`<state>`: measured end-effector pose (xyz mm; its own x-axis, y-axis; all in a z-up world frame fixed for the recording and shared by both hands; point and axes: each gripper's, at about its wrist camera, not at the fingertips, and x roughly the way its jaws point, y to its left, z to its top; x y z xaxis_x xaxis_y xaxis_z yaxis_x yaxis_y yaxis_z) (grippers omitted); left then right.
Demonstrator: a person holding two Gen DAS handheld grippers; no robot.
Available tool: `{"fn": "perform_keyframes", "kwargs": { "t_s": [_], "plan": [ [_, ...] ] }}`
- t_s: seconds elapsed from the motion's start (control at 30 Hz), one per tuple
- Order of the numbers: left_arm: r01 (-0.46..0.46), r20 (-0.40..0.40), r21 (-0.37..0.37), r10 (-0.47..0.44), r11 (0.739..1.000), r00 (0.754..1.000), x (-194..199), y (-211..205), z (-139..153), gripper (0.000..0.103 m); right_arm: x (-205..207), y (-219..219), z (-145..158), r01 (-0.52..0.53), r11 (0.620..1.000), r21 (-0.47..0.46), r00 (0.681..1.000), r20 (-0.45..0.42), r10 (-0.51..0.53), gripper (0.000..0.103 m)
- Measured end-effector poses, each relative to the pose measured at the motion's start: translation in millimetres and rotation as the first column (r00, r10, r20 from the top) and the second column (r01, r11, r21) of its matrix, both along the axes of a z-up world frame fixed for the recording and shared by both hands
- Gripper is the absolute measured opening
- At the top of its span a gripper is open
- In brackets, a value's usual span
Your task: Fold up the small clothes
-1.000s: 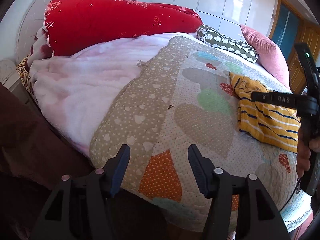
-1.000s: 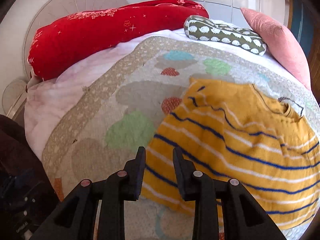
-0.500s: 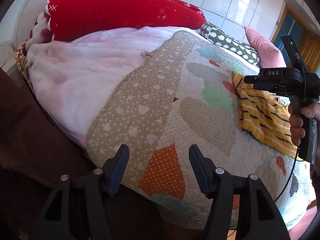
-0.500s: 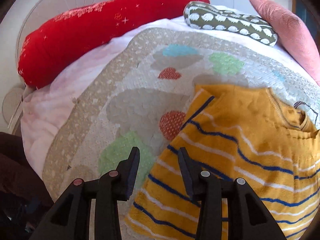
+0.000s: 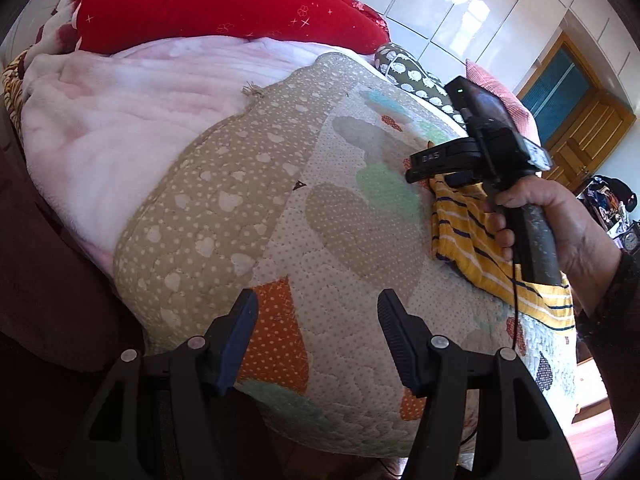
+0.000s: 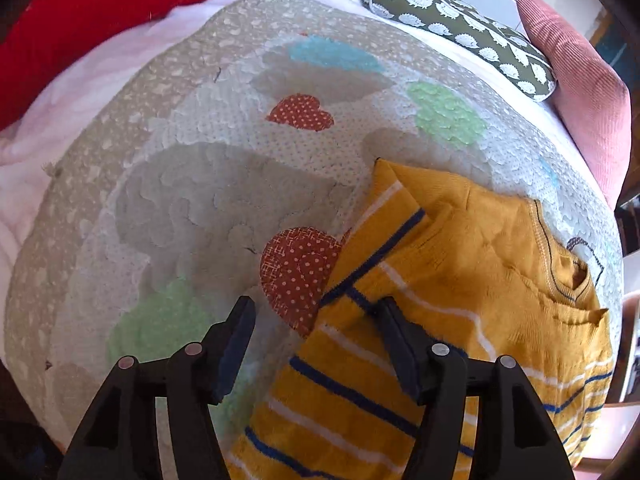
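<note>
Yellow knit with blue and white stripes, the small shirt (image 6: 460,280) lay spread on the patchwork quilt (image 6: 224,200), its collar toward the pink cushion (image 6: 576,80) and a sleeve lying along its near edge. I judged it light, soft and floppy: it would sag and drape from any single pinch, and the cotton should not slip between rubber pads. The sensible hold looked to me like the sleeve edge or the side seam beside it, where the cloth was doubled and gave something to bite.

My right gripper (image 6: 316,320) had just been opening its jaws; they stood wide apart, straddling the shirt's left edge, one finger above the striped cloth and the other above bare quilt, gripping nothing. I could not tell whether the tips touched the fabric. My left gripper (image 5: 316,312) hung unclenched and empty over the quilt's near corner, well apart from the shirt (image 5: 472,240).
</note>
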<state>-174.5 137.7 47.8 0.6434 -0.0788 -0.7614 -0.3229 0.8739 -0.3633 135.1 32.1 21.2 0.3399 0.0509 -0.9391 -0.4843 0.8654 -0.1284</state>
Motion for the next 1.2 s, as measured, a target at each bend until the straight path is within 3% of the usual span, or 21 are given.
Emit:
{"fn": "perform_keyframes", "kwargs": {
  "t_s": [0.07, 0.13, 0.17, 0.27, 0.5, 0.67, 0.7, 0.73, 0.77, 1.03, 1.2],
  "plan": [
    [0.030, 0.011, -0.025, -0.030, 0.999, 1.000, 4.4, -5.1, 2.1, 0.061, 3.4, 4.4, -6.5, -0.022, 0.999, -0.037, 1.000, -0.005, 0.022, 0.069],
    [0.075, 0.014, -0.041, -0.074, 0.996, 0.997, 14.4, -12.6, 4.5, 0.061, 3.2, 2.7, -3.1, -0.054, 0.997, -0.055, 0.999, -0.009, 0.053, 0.047],
    [0.106, 0.018, -0.050, -0.105, 0.993, 0.994, 22.6, -16.8, 5.2, 0.061, 3.2, -0.1, -2.0, -0.062, 0.993, -0.098, 0.998, 0.004, 0.063, 0.021],
    [0.188, 0.040, -0.095, -0.185, 0.978, 0.982, 51.5, -33.2, 6.1, 0.062, 6.2, -17.0, 5.3, -0.083, 0.995, -0.062, 0.996, -0.022, 0.082, 0.011],
    [0.265, 0.023, -0.115, -0.264, 0.957, 0.964, 125.1, -71.9, -14.5, 0.062, 11.1, -33.5, 8.6, -0.078, 0.996, 0.043, 0.996, -0.050, 0.080, 0.011],
    [0.238, 0.002, -0.205, -0.243, 0.949, 0.970, 156.8, -75.3, -33.8, 0.062, 15.8, -36.1, 10.2, -0.073, 0.994, 0.079, 0.994, -0.077, 0.079, 0.011],
    [0.251, 0.003, -0.204, -0.255, 0.946, 0.967, 160.4, -78.9, -34.1, 0.048, 17.1, -37.8, 11.2, -0.068, 0.993, 0.093, 0.994, -0.081, 0.076, 0.010],
    [0.272, -0.010, -0.209, -0.280, 0.940, 0.960, 164.9, -84.3, -35.5, 0.017, 17.8, -39.1, 12.5, -0.068, 0.992, 0.104, 0.994, -0.082, 0.076, 0.010],
    [0.277, -0.030, -0.214, -0.290, 0.937, 0.957, 168.2, -87.6, -37.2, 0.016, 17.5, -39.7, 13.4, -0.070, 0.991, 0.111, 0.994, -0.079, 0.079, 0.010],
    [0.290, 0.021, -0.178, -0.291, 0.940, 0.957, 162.5, -107.5, 5.1, 0.015, 7.0, -65.4, 42.1, -0.074, 0.974, 0.216, 0.996, -0.025, 0.081, 0.009],
    [0.372, 0.052, -0.128, -0.368, 0.919, 0.928, 164.9, -152.0, 36.6, 0.013, 4.2, -115.1, 76.6, -0.034, 0.950, 0.309, 0.999, 0.036, 0.024, 0.009]
  ]
}}
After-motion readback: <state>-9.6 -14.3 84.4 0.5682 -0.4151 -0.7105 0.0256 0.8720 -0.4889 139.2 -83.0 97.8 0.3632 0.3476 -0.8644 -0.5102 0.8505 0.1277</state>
